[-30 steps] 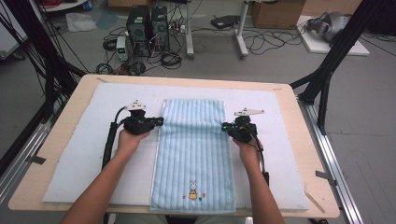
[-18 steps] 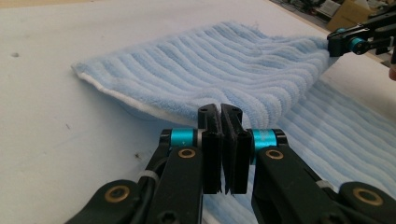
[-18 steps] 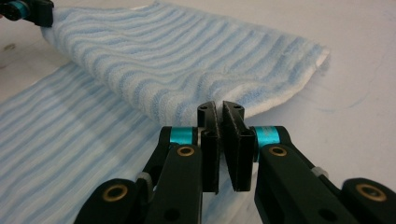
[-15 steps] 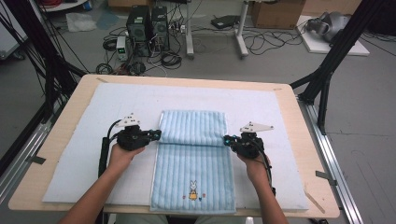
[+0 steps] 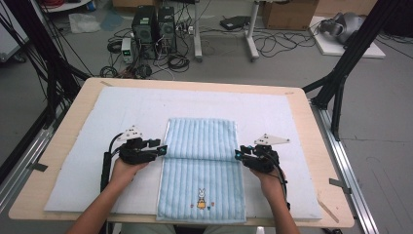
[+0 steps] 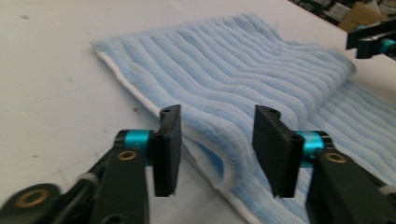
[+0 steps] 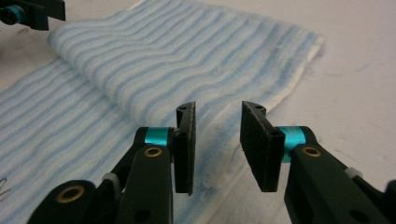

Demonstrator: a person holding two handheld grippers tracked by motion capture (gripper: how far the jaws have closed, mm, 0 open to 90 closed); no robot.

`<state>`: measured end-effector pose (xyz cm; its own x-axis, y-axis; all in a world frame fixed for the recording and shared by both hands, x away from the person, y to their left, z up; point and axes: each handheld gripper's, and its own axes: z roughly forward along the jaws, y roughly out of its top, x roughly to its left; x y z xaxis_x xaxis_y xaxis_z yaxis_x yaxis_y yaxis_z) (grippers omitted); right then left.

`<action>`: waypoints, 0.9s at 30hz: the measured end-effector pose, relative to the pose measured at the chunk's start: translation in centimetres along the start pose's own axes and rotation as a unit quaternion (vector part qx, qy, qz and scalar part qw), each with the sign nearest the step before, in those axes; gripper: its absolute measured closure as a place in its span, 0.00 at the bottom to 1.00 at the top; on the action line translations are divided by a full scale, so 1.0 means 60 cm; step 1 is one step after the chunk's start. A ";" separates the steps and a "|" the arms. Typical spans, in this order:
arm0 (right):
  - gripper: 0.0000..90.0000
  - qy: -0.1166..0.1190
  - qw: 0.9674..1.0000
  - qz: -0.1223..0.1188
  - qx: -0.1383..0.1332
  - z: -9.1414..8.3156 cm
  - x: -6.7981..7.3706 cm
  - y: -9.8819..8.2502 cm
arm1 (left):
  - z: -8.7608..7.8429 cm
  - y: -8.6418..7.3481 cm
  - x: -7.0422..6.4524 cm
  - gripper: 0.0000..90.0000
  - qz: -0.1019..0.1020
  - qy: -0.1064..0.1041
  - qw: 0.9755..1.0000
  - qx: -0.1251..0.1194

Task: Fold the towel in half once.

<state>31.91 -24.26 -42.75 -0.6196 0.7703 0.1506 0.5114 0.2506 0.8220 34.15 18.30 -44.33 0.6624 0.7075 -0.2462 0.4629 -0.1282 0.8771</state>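
Observation:
A light blue striped towel [image 5: 202, 161] lies on the white mat, its far part folded over toward me, with a small rabbit picture [image 5: 201, 197] near the front end. My left gripper [image 5: 163, 148] sits at the fold's left edge and my right gripper [image 5: 237, 153] at its right edge. The jaws of both have just been opening. In the left gripper view the gripper [image 6: 217, 112] stands open over the towel's [image 6: 243, 60] white-hemmed edge, pads apart from it. In the right gripper view the gripper [image 7: 217, 107] is open above the towel's [image 7: 177, 51] edge.
The white mat [image 5: 97, 126] covers most of the wooden table [image 5: 311, 126]. Black frame posts stand at both sides of the table. Beyond its far edge, computers, cables and boxes lie on the floor. The other gripper [image 6: 373, 39] shows across the towel.
Both grippers drew the towel's far edge toward me, folding it over the near part. Their jaws then opened and let the edge go.

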 end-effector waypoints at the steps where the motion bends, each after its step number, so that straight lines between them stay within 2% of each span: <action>1: 0.70 -0.003 1.000 0.006 -0.002 -0.002 -0.003 0.000 | 0.000 0.001 0.004 0.52 -0.001 0.004 1.000 -0.005; 4: 0.66 -0.009 1.000 0.016 -0.007 -0.005 -0.009 -0.001 | 0.005 0.014 0.013 0.49 -0.006 0.018 1.000 -0.003; 7: 0.63 -0.011 1.000 0.022 -0.008 -0.005 -0.012 -0.002 | 0.016 0.029 0.022 0.49 -0.020 0.023 0.999 -0.009; 11: 0.60 -0.013 0.999 0.030 -0.012 -0.007 -0.015 -0.002 | 0.040 0.047 0.036 0.49 -0.023 0.038 0.999 0.005; 16: 0.57 -0.014 0.999 0.040 -0.014 -0.009 -0.020 -0.004 | 0.076 0.057 0.049 0.49 -0.029 0.055 0.997 0.035; 17: 0.57 -0.012 0.999 0.042 -0.013 -0.009 -0.021 -0.004 | 0.083 0.058 0.050 0.49 -0.030 0.060 0.997 0.048; 20: 0.56 -0.013 0.999 0.041 -0.013 -0.009 -0.021 -0.004 | 0.103 0.054 0.047 0.50 -0.024 0.068 0.995 0.064; 21: 0.56 -0.013 0.999 0.041 -0.012 -0.008 -0.022 -0.004 | 0.108 0.052 0.045 0.51 -0.015 0.071 0.995 0.073; 22: 0.55 -0.014 0.999 0.041 -0.012 -0.008 -0.022 -0.004 | 0.113 0.049 0.041 0.54 -0.006 0.075 0.994 0.082; 24: 0.54 -0.015 0.999 0.041 -0.011 -0.008 -0.022 -0.005 | 0.115 0.050 0.036 0.61 0.007 0.092 0.992 0.085; 27: 0.53 -0.016 0.999 0.048 -0.009 -0.008 -0.023 -0.005 | 0.113 0.050 0.035 0.72 0.027 0.103 0.990 0.092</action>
<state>32.33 -25.65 -42.94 -0.5486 0.8086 0.2126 0.5567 0.1636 0.8145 40.92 14.70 -45.04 0.5638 0.8204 -0.0951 0.5426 -0.2811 0.7916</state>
